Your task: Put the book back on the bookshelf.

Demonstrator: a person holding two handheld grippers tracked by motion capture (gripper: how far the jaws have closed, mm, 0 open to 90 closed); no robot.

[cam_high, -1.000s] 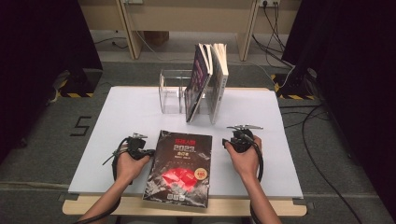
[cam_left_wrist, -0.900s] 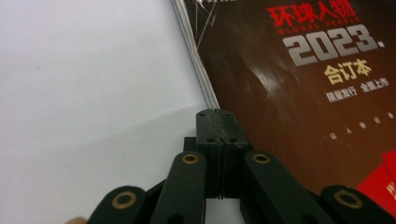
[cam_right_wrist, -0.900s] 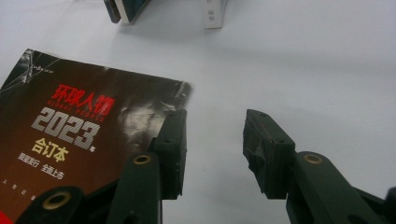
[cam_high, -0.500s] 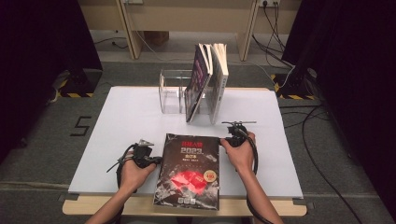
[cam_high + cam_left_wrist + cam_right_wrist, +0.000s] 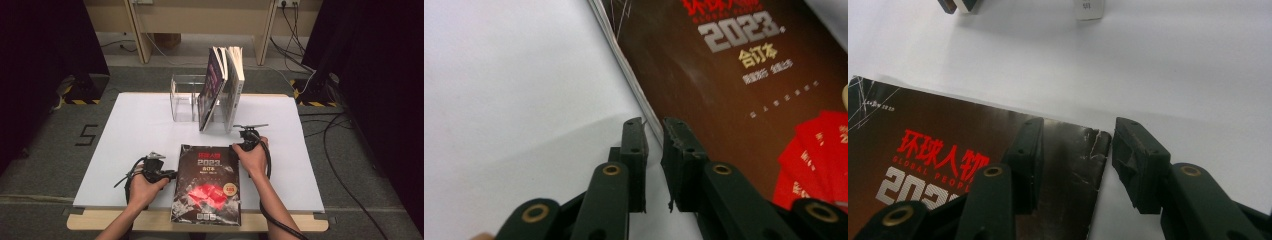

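Two bare forearms with no sleeves; each hand carries a black two-jaw gripper; left gripper (image 5: 172,174) trails a looping black cable; right gripper (image 5: 239,146) bears a thin grey plate on top and a thick black cable; the jaws are matt black blocks with small screw holes, on black links with brass-coloured rivets

A magazine (image 5: 207,185) is lying flat on the table (image 5: 125,130) at its near edge, overhanging it slightly. Behind it, a rack (image 5: 183,97) is standing with two books (image 5: 220,87) leaning in its right part. The left hand-held gripper (image 5: 167,174) is sitting at the magazine's left edge, the right hand-held gripper (image 5: 239,146) at its far right corner.
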